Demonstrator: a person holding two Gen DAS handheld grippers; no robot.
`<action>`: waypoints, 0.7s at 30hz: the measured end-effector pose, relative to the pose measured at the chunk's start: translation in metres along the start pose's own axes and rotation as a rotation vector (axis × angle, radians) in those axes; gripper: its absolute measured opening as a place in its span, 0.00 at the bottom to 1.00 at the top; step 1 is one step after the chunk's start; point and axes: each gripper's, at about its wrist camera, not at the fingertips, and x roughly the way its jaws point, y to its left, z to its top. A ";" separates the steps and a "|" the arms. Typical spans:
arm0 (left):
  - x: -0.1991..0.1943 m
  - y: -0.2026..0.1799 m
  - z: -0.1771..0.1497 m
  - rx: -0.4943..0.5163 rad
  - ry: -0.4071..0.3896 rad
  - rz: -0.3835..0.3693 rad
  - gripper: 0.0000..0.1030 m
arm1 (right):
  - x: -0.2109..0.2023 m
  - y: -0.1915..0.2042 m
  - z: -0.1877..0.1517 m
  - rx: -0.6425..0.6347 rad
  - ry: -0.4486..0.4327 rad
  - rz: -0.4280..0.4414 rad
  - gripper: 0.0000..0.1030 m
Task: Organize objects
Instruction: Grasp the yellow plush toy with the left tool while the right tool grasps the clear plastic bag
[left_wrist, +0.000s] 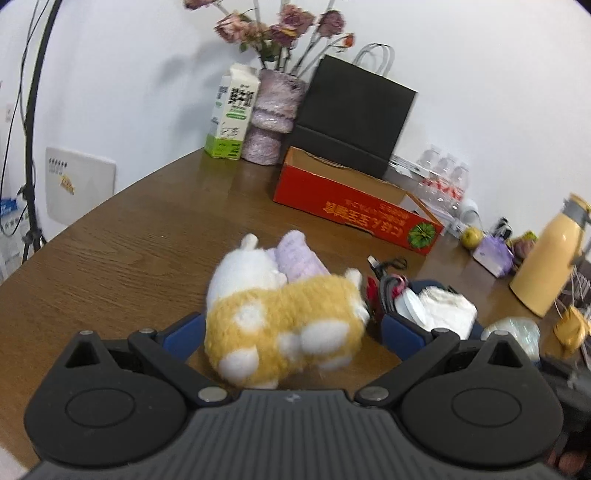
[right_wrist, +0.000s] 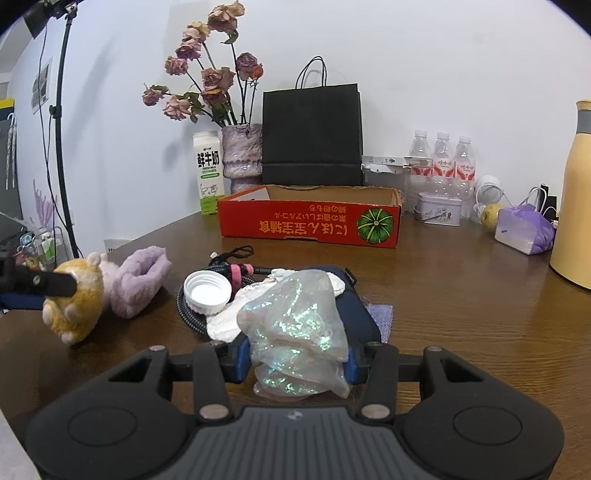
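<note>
Right tool (right_wrist: 297, 363) clamped; left tool (left_wrist: 291, 325) seemingly gripping.

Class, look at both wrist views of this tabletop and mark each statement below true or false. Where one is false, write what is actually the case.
1. The right gripper is closed on a shimmery plastic bag. True.
2. The red cardboard box stands in front of a black paper bag. True.
3. The milk carton lies on its side. False: it stands upright beside the flower vase.
4. The yellow and white plush toy sits between the fingers of the left gripper. True.
5. The white lid is inside the red box. False: it lies on the clutter on the table.
</note>
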 end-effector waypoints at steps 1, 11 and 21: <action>0.003 0.001 0.002 -0.017 0.005 0.008 1.00 | 0.001 -0.001 0.000 0.005 0.001 -0.005 0.44; 0.036 0.020 0.004 -0.182 0.095 0.016 1.00 | 0.007 -0.007 -0.004 0.028 0.025 -0.003 0.44; 0.030 0.024 -0.003 -0.153 0.087 0.016 0.95 | 0.007 -0.009 -0.005 0.046 0.016 -0.003 0.44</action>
